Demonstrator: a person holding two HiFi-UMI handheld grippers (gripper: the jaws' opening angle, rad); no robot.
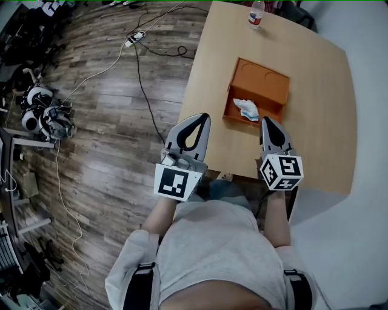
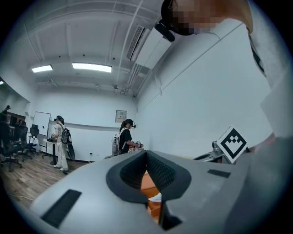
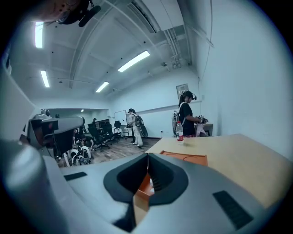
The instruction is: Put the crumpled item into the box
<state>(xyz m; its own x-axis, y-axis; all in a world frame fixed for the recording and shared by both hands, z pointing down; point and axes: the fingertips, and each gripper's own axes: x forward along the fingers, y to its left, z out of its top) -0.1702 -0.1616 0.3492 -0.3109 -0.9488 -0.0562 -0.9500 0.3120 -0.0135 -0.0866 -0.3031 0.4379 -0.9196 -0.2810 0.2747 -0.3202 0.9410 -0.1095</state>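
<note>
Crumpled item (image 1: 247, 108), white, lies inside the orange box (image 1: 267, 85), in its near section and toward the left wall. The box sits open on the light wooden table (image 1: 321, 103), well inside every table edge.

Both forearms reach forward from the body with the grippers side by side, well apart from each other. The right gripper (image 1: 266, 120) points toward twelve o'clock, tilted slightly down. Its tips are just short of the box's near wall, at about five o'clock from the crumpled item. Its jaws are pressed together with nothing between them. The left gripper (image 1: 204, 117) is held about level, aimed toward one o'clock, over the table's near left corner. It lies at about eight o'clock from the box and clear of it. Its jaws also meet at the tips and carry nothing; the box and a scrap of white show through the gap behind the pads.

From the box, bare tabletop stretches to three o'clock and back toward twelve, where a bottle (image 1: 256, 13) stands near the far edge. The table's left edge runs close beside the left gripper. Beyond it, at nine o'clock, is wooden floor (image 1: 103, 121) crossed by cables (image 1: 142, 72), with white and black equipment (image 1: 42, 112) farther out.
</note>
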